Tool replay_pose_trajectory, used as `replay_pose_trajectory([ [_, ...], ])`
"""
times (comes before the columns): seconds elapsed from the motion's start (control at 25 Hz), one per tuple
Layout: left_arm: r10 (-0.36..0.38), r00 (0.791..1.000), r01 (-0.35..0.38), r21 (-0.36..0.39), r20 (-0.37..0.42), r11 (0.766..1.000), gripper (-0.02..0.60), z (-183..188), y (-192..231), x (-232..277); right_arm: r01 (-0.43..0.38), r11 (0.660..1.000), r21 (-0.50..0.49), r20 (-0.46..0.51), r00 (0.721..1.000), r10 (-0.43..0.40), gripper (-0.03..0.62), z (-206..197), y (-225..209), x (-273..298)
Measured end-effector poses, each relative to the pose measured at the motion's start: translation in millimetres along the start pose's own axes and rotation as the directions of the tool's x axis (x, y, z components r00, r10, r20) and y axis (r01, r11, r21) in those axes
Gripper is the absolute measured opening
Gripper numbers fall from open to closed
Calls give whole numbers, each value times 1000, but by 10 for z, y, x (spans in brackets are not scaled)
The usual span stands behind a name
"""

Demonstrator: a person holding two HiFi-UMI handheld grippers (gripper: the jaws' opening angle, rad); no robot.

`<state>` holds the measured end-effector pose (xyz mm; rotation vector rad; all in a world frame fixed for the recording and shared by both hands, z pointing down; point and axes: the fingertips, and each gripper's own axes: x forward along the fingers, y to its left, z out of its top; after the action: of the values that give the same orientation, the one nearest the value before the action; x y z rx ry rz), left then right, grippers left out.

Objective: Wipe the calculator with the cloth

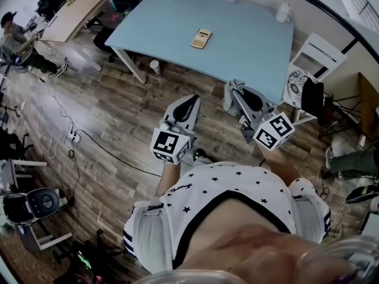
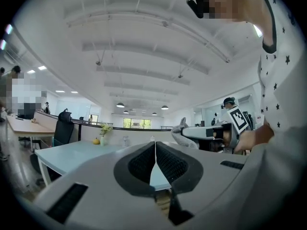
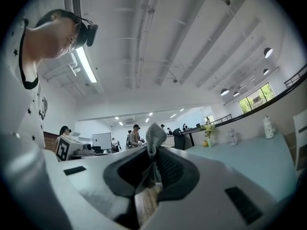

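Left gripper view first: your left gripper [image 2: 155,148] has its jaws pressed flat together, pad against pad, with nothing between them. Over in the right gripper view, your right gripper [image 3: 154,153] is clamped on the cloth [image 3: 154,134], and a grey knitted tuft pokes up past the tips. From the left side you can also see that cloth sticking out of the right gripper's nose.

Head view now: you hold both grippers out in front of your chest, side by side and apart, over the wood floor [image 1: 106,129]. The right one reaches up to the near edge of the table [image 1: 254,40]; the left one sits short of it.

The calculator [image 1: 201,38] lies on the pale blue table top, left of the middle and turned at a slant. It is well apart from both grippers, farther out than either, and neither touches it. A white chair [image 1: 317,53] stands at the table's right end.
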<state>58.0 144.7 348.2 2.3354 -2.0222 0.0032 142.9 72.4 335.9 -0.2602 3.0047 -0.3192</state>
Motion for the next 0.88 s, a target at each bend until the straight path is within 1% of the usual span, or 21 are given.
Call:
replay_pose_trajectory([
  [0.16,14,1000,-14,7,-1,1000,31,-54,268,-59,-3,1000,10,-10,1000,3,35,-101,43,248],
  [0.4,11,1000,-11,6,-4,1000,31,-91,569,-148,15,1000,16,-18,1000,-15,35,-171,63,547],
  [0.64,42,999,-42,19,-4,999,31,-107,876,-275,22,999,32,-15,1000,-22,35,-232,78,808],
  [0.76,45,999,-45,17,0,999,31,-106,939,-316,24,999,40,-20,1000,-23,35,-277,108,872],
  [0.88,27,1000,-27,14,3,1000,31,-123,940,-282,24,999,37,-24,999,-23,35,-292,124,903],
])
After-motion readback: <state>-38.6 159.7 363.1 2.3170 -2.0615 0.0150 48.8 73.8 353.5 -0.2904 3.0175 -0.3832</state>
